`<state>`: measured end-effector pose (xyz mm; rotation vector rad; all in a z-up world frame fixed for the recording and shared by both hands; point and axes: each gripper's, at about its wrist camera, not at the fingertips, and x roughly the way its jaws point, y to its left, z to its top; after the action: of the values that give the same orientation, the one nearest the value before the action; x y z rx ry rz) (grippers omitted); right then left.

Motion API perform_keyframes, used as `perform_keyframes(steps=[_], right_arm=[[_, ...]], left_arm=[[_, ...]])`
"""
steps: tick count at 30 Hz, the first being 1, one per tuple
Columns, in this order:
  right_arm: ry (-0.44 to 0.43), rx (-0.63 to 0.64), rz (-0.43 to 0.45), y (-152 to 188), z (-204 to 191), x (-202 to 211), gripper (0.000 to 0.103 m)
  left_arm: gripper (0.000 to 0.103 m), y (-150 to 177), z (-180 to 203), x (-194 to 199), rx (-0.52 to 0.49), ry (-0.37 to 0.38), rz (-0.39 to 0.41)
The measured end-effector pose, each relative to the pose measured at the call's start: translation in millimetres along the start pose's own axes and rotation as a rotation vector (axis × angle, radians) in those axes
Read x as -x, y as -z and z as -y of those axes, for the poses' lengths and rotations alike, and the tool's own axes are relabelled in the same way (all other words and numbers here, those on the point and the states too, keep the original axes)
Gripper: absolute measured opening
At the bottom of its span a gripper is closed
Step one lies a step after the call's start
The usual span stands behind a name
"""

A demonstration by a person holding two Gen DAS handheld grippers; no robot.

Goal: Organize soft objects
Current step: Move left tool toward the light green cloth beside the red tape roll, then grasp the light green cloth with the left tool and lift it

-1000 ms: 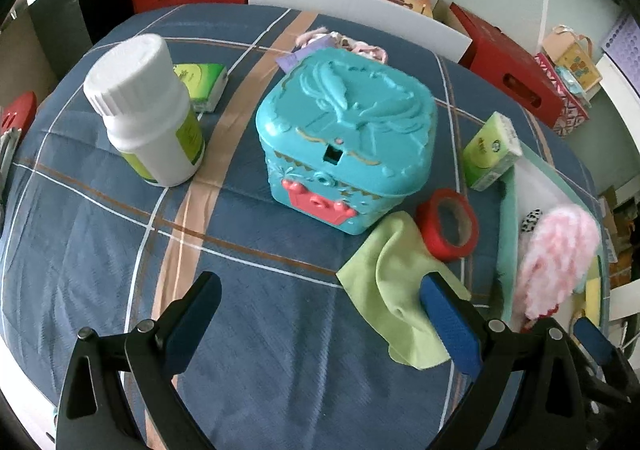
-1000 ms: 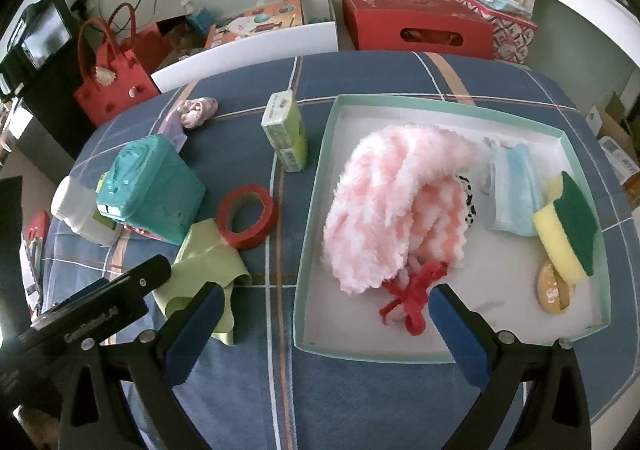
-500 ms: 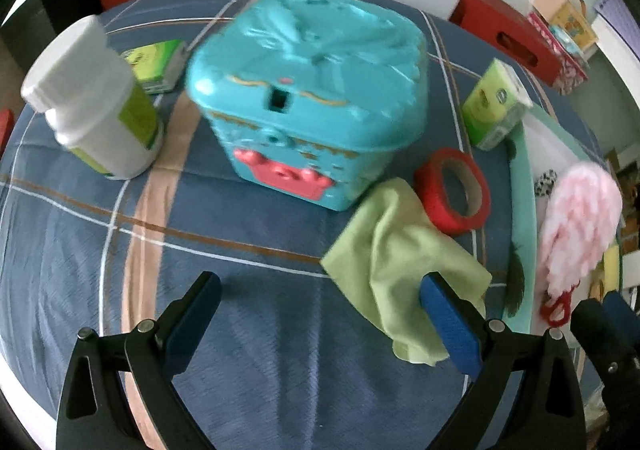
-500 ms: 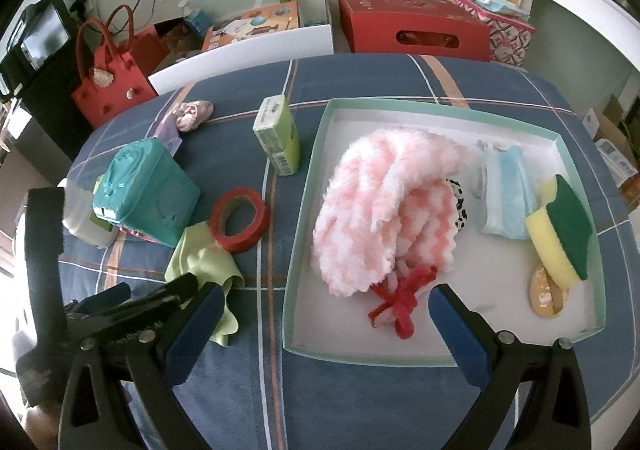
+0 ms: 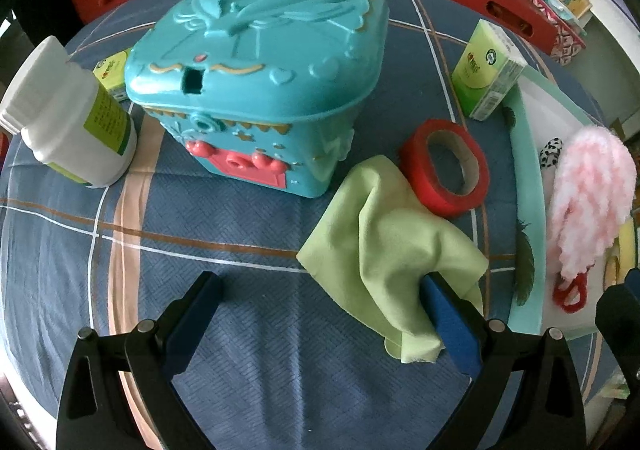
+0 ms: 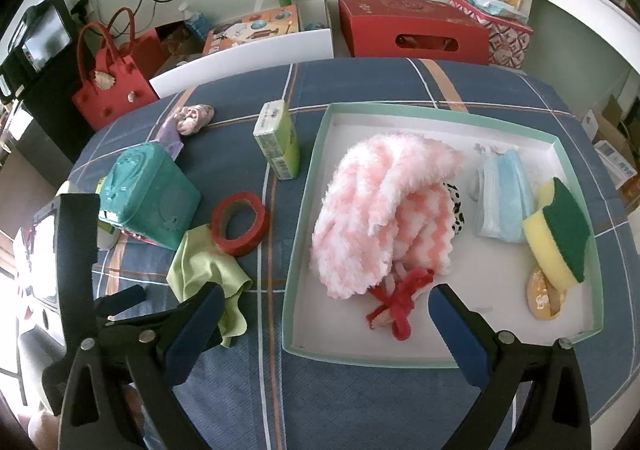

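A light green cloth point(image 5: 384, 246) lies crumpled on the blue checked tablecloth, between a teal toy chest point(image 5: 256, 82) and a mint-rimmed tray point(image 5: 528, 186). My left gripper point(image 5: 320, 314) is open and low over the table. Its right finger point(image 5: 448, 322) touches the cloth's near edge, with a fold draped against it. My right gripper point(image 6: 326, 326) is open above the tray's near rim point(image 6: 360, 360). In the tray lie a pink fluffy cloth point(image 6: 380, 218), a blue face mask point(image 6: 504, 198) and a yellow-green sponge point(image 6: 560, 226). The green cloth point(image 6: 204, 270) shows left of the tray.
A red tape roll point(image 5: 444, 166) touches the cloth's far side. A white bottle point(image 5: 76, 122) stands at the left and a green tissue pack point(image 5: 488, 70) by the tray's corner. A small pink soft item point(image 6: 194, 118) lies at the table's far left. Red bags and boxes stand beyond.
My left gripper has moved forward and down toward the green cloth; its right finger now meets the cloth's edge. The right gripper has barely shifted and stays open.
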<state>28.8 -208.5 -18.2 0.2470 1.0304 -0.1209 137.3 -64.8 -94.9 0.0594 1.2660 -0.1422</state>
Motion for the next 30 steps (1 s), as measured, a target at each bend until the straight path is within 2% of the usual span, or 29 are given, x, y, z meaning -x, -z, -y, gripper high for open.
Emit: perform_keyframes(steps=[3,4,6,8,9,11,14,17,19,26,30], right_arm=[[-0.001,-0.001,0.001,0,0,0,0.103],[0.0,-0.001,0.002,0,0,1,0.103],[0.001,-0.002,0.005,0,0,1,0.103],[0.002,-0.001,0.006,0,0,2,0.103],[0.002,-0.001,0.006,0,0,2,0.103],[0.004,0.0,0.008,0,0,2,0.103],[0.007,0.003,0.01,-1,-1,2,0.103],[0.01,0.005,0.011,-1,-1,2,0.103],[0.012,0.006,0.013,-1,-1,3,0.103],[0.005,0.0,0.054,-3,0,10,0.103],[-0.007,0.007,0.077,-4,-2,14,0.103]], left_arm=[[0.099,4,4,2,-0.009,0.0,0.009],[0.095,7,9,5,-0.018,0.004,0.015],[0.081,10,14,7,-0.045,0.024,0.027],[0.059,12,23,9,-0.077,0.058,0.041],[0.054,12,26,10,-0.086,0.073,0.042],[0.036,14,31,11,-0.099,0.1,0.043],[0.02,15,37,12,-0.1,0.144,0.041],[0.011,16,39,15,-0.098,0.145,0.055],[0.01,15,35,21,-0.083,0.156,0.066],[0.008,16,13,38,-0.034,0.169,0.095],[0.008,16,-1,54,0.009,0.166,0.138]])
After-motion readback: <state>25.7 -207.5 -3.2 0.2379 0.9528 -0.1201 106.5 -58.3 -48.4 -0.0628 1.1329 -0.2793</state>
